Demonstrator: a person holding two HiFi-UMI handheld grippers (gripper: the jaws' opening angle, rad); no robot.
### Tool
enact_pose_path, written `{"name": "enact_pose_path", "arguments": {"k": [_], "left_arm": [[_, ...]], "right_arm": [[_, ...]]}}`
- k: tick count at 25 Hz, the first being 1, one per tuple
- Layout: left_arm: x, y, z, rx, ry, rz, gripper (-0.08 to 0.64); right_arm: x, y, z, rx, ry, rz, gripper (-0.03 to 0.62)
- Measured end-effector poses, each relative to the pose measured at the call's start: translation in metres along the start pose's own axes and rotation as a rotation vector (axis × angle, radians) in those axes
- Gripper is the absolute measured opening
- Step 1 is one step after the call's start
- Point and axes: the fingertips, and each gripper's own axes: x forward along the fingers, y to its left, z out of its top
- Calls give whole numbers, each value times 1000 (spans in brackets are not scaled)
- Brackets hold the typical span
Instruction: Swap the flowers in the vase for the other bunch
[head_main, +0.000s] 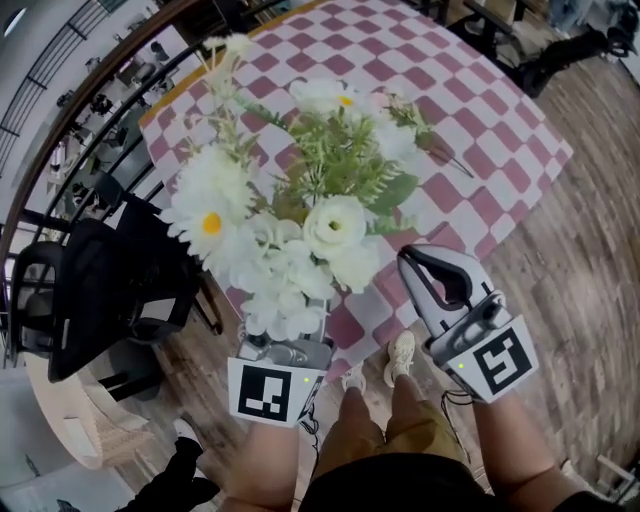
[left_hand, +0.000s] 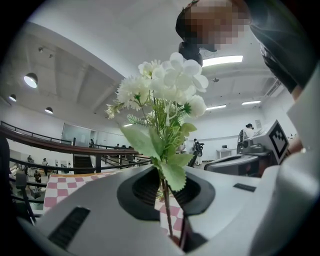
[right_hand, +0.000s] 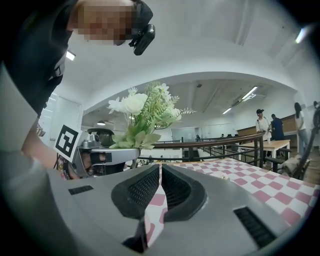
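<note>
Checked table (head_main: 480, 130) below, flowers (head_main: 300, 220) held up
Left claw (left_hand: 166, 190) pinches their stems (left_hand: 167, 215), which rise to its 12 o'clock; right claw (right_hand: 160, 175), at 3 o'clock, is pressed together, empty.

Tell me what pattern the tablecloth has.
Pink and white checks. The tablecloth shows best in the head view.
</note>
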Motion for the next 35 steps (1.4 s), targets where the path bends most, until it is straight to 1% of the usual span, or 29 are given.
{"name": "enact_pose_path", "arguments": {"k": [2, 9, 12, 15, 19, 24, 27, 35], "left_arm": [[0, 0, -9, -10, 17, 3, 49], [6, 6, -28, -25, 37, 17, 49], [9, 5, -37, -46, 54, 14, 49], [10, 5, -45, -45, 58, 16, 49], [12, 4, -56, -66, 55, 4, 52], [11, 3, -71, -85, 69, 4, 54], [9, 1, -82, -104, 92, 6, 57], [6, 2, -101, -105, 113, 16, 61]], "right_arm": [[3, 0, -5, 3, 5, 8, 41], [10, -1, -21, 26, 25, 22, 41], [13, -2, -27, 31, 33, 27, 41], [16, -2, -33, 41, 39, 27, 41], [20, 0, -41, 38, 49, 31, 41], [22, 6, -56, 27, 87, 48, 41], [25, 7, -63, 38, 94, 49, 41], [29, 13, -76, 50, 108, 59, 41]]}}
